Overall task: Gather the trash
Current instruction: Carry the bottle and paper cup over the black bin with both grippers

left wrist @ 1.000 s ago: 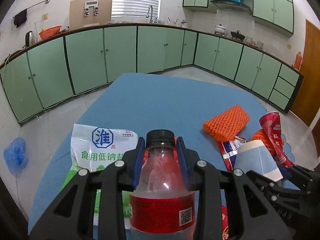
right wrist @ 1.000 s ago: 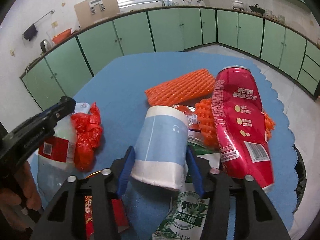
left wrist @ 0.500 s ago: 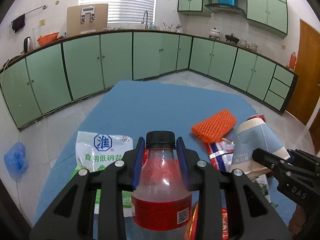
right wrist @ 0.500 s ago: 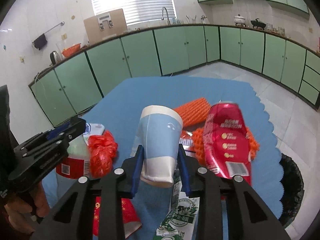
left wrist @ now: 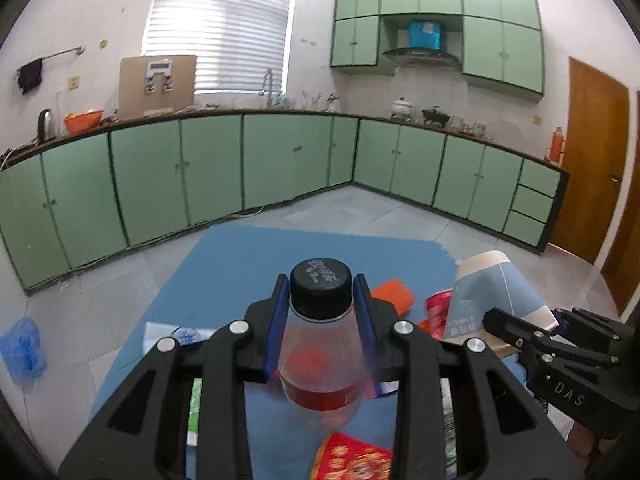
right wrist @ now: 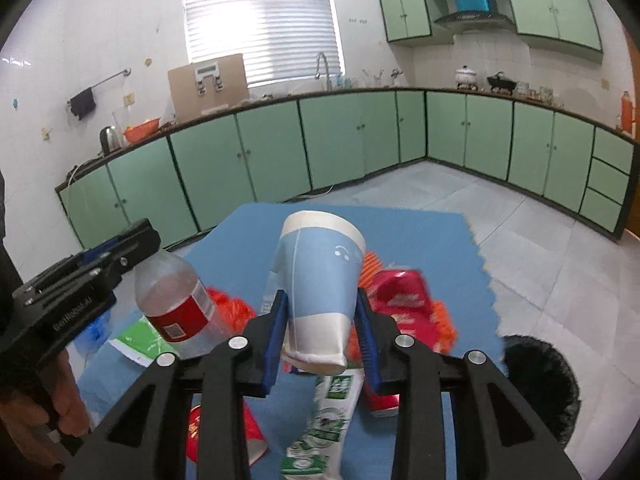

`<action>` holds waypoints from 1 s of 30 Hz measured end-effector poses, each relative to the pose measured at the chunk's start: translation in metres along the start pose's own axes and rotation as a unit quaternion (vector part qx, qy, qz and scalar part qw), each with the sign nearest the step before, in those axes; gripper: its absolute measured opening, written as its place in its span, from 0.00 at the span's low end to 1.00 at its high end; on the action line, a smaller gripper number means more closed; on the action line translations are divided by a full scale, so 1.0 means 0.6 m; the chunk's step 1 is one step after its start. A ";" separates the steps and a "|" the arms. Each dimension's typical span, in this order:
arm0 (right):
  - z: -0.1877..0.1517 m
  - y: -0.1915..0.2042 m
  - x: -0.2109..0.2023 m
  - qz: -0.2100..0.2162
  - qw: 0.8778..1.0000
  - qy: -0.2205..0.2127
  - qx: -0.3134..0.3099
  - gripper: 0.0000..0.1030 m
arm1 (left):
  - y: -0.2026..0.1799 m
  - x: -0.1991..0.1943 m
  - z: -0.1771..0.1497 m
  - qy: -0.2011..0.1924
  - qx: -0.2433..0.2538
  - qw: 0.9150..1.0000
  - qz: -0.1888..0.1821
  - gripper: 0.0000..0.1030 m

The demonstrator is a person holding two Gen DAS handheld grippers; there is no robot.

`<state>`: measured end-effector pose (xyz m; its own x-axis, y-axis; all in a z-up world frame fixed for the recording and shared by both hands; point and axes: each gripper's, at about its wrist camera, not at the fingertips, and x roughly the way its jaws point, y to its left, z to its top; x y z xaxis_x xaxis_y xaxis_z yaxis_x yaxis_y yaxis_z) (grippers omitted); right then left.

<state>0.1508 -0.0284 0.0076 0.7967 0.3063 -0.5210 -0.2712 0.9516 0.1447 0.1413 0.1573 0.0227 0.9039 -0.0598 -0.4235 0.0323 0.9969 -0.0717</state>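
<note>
Above table (left wrist: 224,264) now, bottle (left wrist: 320,360) and cup (right wrist: 320,280).

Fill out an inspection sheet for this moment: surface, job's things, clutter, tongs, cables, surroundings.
Surface: blue mat on a tiled floor.
Job's things: plastic bottle and paper cup, both lifted; black bin at the mat's right edge.
Clutter: red can, orange foam net, green carton, red packet.
Tongs: left tongs shut on the bottle; right tongs shut on the cup.
Cables: nothing seen.
Surroundings: green cabinets, window blinds, wooden door.
</note>
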 end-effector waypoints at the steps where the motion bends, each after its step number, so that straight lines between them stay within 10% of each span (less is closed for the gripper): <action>1: 0.005 -0.006 -0.007 -0.004 1.000 -0.004 0.001 0.32 | -0.016 0.000 0.005 -0.004 0.003 1.000 -0.009 0.30; 12: 0.031 -0.126 -0.100 -0.079 0.996 -0.038 0.032 0.33 | -0.177 0.023 0.017 -0.015 0.039 0.994 -0.100 0.30; 30: -0.059 -0.463 -0.144 -0.238 0.963 -0.003 0.129 0.34 | -0.513 0.161 -0.048 0.019 0.085 0.960 -0.267 0.30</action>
<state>0.1384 -0.3199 -0.0172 0.8010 -0.1672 -0.5749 0.2679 0.9588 0.0944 0.2064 -0.1565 -0.0219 0.7232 -0.5629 -0.4002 0.5584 0.8175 -0.1409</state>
